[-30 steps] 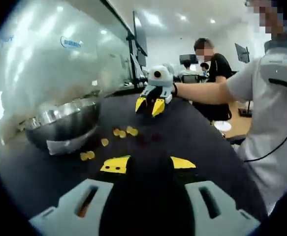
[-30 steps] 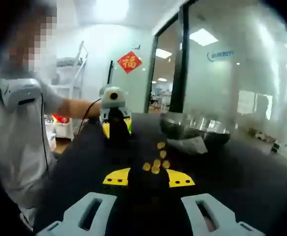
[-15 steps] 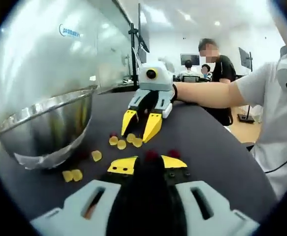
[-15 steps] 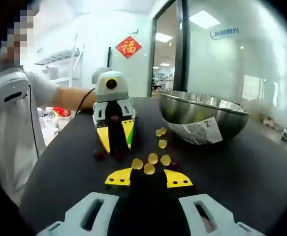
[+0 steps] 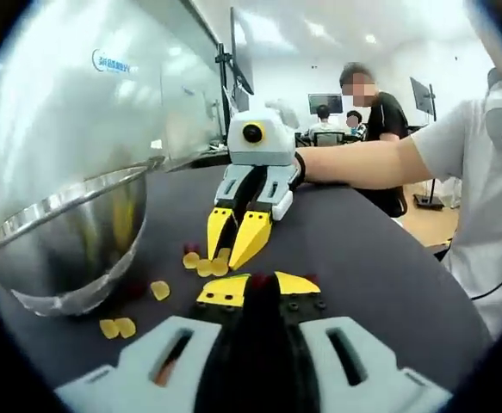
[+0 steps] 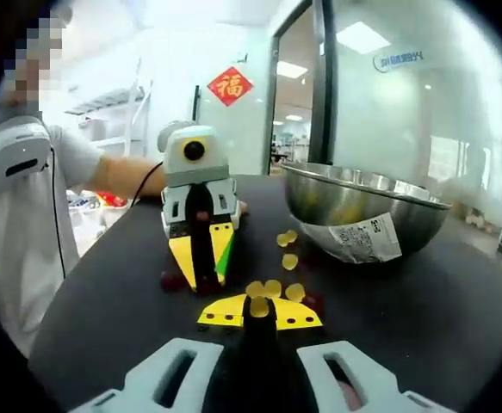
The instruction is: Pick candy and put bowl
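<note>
Yellow candies (image 5: 160,290) and dark red ones (image 5: 190,248) lie loose on the black table (image 5: 362,258), beside a steel bowl (image 5: 70,249). My left gripper (image 5: 261,284) is low over the table, its yellow jaws drawn in on a red candy (image 5: 259,280). Facing it, my right gripper (image 5: 225,258) has its tips down among the yellow pieces. In the right gripper view, the right gripper (image 6: 259,311) is shut on a yellow candy (image 6: 259,305). The left gripper (image 6: 201,282) stands just beyond. The bowl (image 6: 362,202) sits at the right with more yellow candies (image 6: 290,261) before it.
A person's arm (image 5: 362,163) reaches in from the right, and a white sleeve (image 6: 27,215) shows at the left. A glass wall (image 5: 78,103) rises behind the bowl. A paper label (image 6: 367,237) hangs on the bowl's side. Other people (image 5: 375,103) are at the room's far end.
Both grippers have come down and forward toward the candies and toward each other. The jaws of each have narrowed, the left around a red candy, the right around a yellow one.
</note>
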`<state>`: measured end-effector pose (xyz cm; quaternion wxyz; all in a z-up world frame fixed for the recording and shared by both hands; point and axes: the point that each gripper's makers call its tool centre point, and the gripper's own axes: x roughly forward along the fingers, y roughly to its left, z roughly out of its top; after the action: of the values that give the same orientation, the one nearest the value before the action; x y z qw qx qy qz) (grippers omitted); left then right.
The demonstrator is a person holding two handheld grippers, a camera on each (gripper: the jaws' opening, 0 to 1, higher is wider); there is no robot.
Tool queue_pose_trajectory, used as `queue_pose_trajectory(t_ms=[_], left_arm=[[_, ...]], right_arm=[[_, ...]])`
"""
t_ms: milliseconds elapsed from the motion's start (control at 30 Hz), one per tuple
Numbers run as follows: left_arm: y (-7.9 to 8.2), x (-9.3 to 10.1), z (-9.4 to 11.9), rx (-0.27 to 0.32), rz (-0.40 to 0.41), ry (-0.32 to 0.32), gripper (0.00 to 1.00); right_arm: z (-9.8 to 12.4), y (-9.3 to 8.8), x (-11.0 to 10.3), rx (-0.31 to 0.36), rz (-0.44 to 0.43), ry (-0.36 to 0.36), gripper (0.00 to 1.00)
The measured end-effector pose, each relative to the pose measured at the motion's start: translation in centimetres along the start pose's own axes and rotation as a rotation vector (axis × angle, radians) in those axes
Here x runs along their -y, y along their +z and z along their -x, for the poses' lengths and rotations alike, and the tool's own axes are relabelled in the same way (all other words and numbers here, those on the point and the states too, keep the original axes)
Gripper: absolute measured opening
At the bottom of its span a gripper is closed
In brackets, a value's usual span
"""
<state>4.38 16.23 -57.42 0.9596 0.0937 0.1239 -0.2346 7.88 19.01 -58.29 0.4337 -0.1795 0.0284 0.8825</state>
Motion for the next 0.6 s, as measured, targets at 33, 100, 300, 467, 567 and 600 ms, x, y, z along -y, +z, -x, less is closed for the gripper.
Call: queue_pose_trajectory(t_ms=[33,100,300,467,567,600], left_arm=[[0.0,0.0,0.0,0.001,-0.002,0.002,0.04],[0.0,0.0,0.2,0.006,-0.01,0.012,0.04],[1.3,-0.8,1.6,0.052,-0.032,0.07,0.03],[8.7,-6.9,5.7,0.246,-0.048,0.234,0.03],[10.1,-11.7,7.2,0.234,-0.027,0.347,0.03],[10.3,-13.0,7.5,0.225,-0.029,0.379,0.03]], right_arm=[[0.1,0.0,-0.1,0.001,0.002,-0.002,0.05],[0.6,-0.1,-0.1,0.0,0.009,-0.006,0.05],[2.7,1.7,-0.2,0.099,-0.008,-0.015,0.05],[5.1,10.5,3.0,0.341,0.015,-0.122,0.05],[5.3,13.5,6.9,0.347,0.041,-0.274,0.05],[4.4,13.5,8.2,0.28,0.075,-0.321,0.05]])
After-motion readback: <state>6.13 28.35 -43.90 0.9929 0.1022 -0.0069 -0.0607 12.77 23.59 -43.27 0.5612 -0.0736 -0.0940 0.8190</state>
